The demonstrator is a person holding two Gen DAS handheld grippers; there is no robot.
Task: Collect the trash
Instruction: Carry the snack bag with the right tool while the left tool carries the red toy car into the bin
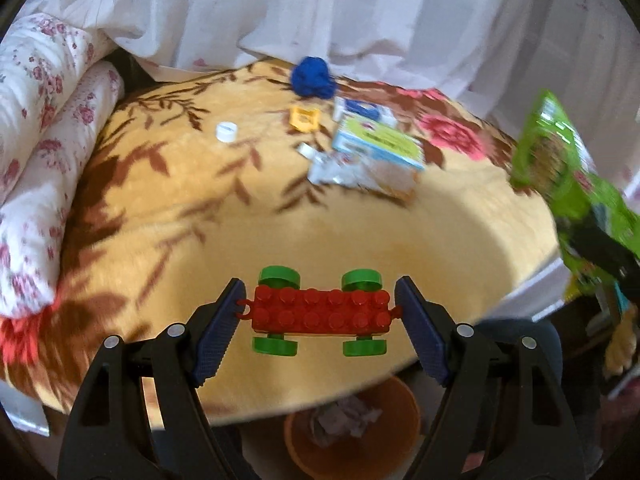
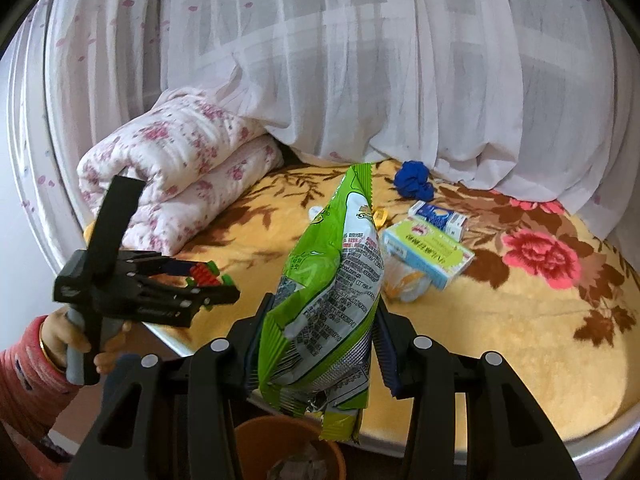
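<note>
My left gripper (image 1: 320,306) is shut on a red toy brick car with green wheels (image 1: 320,314), its pads pressing both ends, above the bed's front edge. The right wrist view shows this gripper (image 2: 208,284) at the left, held by a hand in a red sleeve. My right gripper (image 2: 320,320) is shut on a green snack bag (image 2: 332,280) that stands upright between the pads; the bag (image 1: 560,168) appears blurred at the right of the left wrist view. An orange bin (image 1: 400,412) (image 2: 256,436) with crumpled paper inside stands on the floor just below both grippers.
On the yellow floral blanket (image 1: 360,232) lie a blue-green box (image 2: 432,252), a smaller blue-white box (image 2: 440,216), wrappers (image 1: 340,168), a white cap (image 1: 226,131), a yellow piece (image 1: 305,119) and a blue cloth ball (image 2: 414,180). A folded floral quilt (image 2: 180,172) lies left, under white curtains.
</note>
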